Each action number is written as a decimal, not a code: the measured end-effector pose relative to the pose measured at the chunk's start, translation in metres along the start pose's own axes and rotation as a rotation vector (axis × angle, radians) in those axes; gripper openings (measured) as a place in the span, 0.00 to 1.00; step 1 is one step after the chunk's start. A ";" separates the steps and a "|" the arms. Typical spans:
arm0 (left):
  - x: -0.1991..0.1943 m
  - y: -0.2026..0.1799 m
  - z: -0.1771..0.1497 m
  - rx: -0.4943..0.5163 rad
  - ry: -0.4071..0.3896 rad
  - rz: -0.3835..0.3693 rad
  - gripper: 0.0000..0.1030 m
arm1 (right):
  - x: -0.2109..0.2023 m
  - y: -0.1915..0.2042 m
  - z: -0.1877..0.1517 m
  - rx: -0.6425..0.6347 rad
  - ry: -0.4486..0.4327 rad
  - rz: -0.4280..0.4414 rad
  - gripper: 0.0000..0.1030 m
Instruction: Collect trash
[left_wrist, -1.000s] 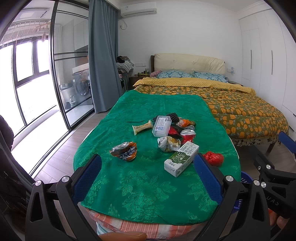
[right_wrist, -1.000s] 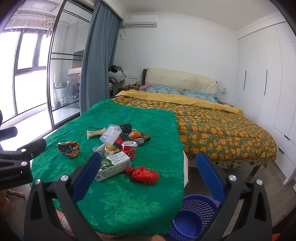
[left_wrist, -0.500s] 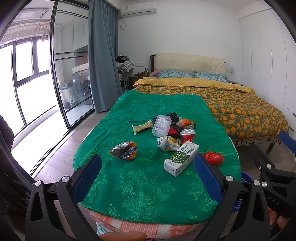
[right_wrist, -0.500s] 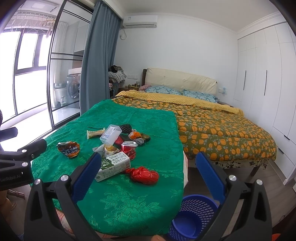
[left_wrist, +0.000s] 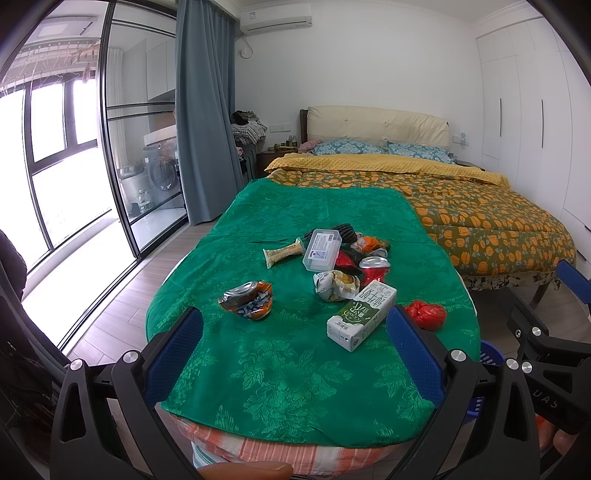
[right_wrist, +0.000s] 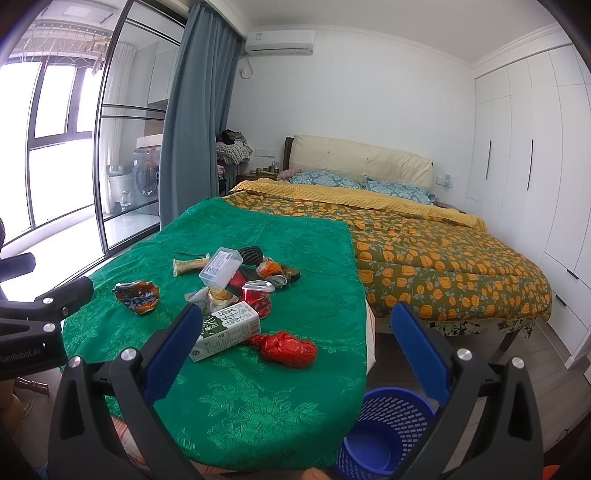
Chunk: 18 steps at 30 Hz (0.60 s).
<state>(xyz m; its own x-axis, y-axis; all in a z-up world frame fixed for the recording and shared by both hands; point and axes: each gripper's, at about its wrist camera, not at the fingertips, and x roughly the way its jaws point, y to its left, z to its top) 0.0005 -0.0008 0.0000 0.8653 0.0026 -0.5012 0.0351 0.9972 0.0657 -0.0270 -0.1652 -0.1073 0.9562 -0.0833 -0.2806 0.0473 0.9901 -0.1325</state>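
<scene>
Green tablecloth (left_wrist: 295, 369) with a trash pile, both grippers hanging back.
Left gripper (left_wrist: 295, 354) and right gripper (right_wrist: 295, 350) both spread wide, empty; milk carton (right_wrist: 225, 328) just past right's left finger, blue basket (right_wrist: 388, 432) below between them.

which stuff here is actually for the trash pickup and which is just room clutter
For the job:
green milk carton
red plastic bag
crushed orange can
red can
clear plastic box
blue basket

Just lying about:
bed
grey curtain
clothes pile
</scene>
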 end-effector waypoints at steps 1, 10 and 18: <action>0.000 0.000 0.000 0.000 0.001 0.000 0.96 | 0.000 0.000 0.000 0.000 0.000 -0.001 0.96; 0.000 0.000 0.000 0.001 0.001 0.000 0.96 | 0.000 0.000 0.000 -0.001 0.000 0.000 0.96; 0.000 0.000 0.000 0.000 0.001 0.000 0.96 | 0.000 0.001 -0.001 -0.001 0.000 0.000 0.96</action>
<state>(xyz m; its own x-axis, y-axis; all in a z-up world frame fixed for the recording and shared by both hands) 0.0005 -0.0008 0.0000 0.8647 0.0027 -0.5023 0.0351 0.9972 0.0658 -0.0268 -0.1647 -0.1079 0.9562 -0.0832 -0.2805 0.0470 0.9900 -0.1332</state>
